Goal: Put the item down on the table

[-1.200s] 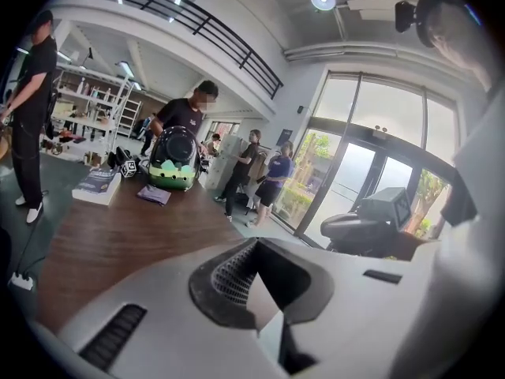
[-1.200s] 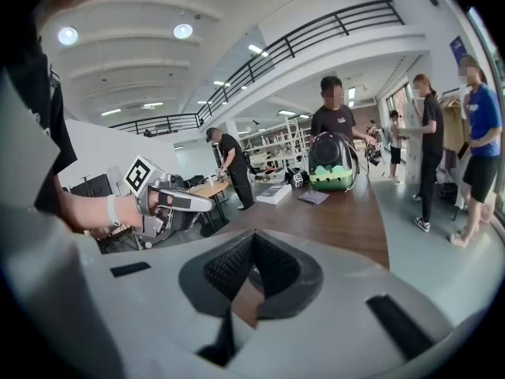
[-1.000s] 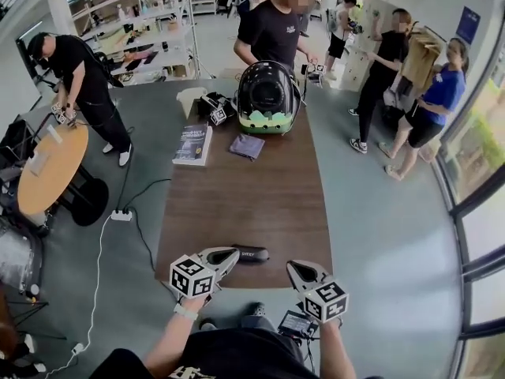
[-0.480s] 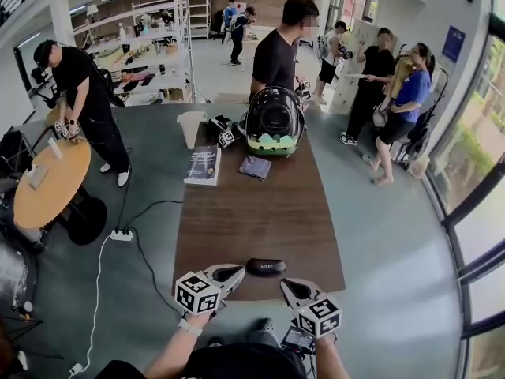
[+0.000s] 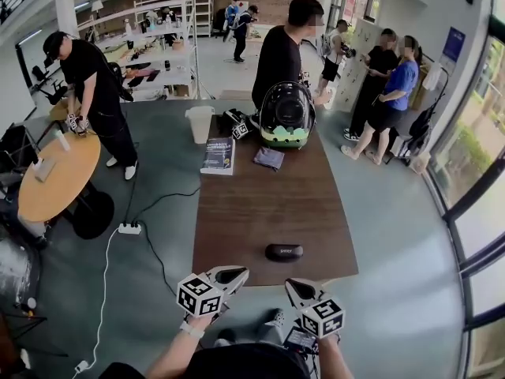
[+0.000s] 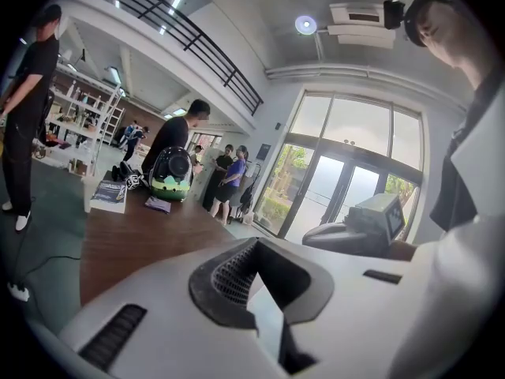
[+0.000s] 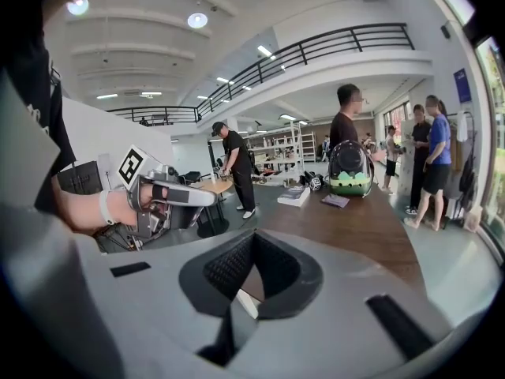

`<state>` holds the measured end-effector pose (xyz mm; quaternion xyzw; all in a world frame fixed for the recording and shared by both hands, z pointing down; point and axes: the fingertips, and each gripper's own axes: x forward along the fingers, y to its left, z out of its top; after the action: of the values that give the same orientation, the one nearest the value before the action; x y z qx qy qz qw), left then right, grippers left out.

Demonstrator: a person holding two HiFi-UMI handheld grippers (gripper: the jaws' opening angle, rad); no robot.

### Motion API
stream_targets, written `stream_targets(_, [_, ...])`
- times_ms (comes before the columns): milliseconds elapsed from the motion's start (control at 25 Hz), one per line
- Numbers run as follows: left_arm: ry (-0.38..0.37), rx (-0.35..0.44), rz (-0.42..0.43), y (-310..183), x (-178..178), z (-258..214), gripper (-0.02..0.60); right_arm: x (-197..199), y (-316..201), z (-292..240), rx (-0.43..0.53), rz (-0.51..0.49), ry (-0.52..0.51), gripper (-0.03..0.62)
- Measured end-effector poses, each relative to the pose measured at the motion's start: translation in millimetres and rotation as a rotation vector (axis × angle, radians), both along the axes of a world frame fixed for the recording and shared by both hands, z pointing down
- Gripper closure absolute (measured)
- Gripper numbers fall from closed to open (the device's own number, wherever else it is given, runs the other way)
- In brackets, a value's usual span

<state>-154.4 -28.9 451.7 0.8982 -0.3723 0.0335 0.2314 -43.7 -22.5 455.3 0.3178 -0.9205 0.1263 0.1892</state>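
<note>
The black glasses case (image 5: 283,252) lies flat on the brown bench (image 5: 268,204), close to its near edge. The left hand-held gripper (image 5: 239,273) and the right hand-held gripper (image 5: 293,285) hover just off that edge, apart from the case. Each has its jaws pressed together on nothing. A pet-carrier backpack (image 5: 286,117) stands at the far end.

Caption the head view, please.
Black case lies on brown table; left hand-held gripper and right hand-held gripper, both shut and empty, hover at its edge.
</note>
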Motion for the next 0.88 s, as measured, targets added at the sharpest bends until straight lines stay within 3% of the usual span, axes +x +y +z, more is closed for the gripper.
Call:
stream_targets(320, [0.03, 0.008, 0.01, 50.0, -26.2, -2.2, 0.575, -20.9, 53.1, -2.6, 0.003, 0.011, 0.026, 0.606])
stream_targets(880, [0.056, 0.026, 0.024, 81.8, -17.8, -5.3, 0.575, -12.9, 86.1, -17.8, 0.041, 0.032, 0.028, 0.606])
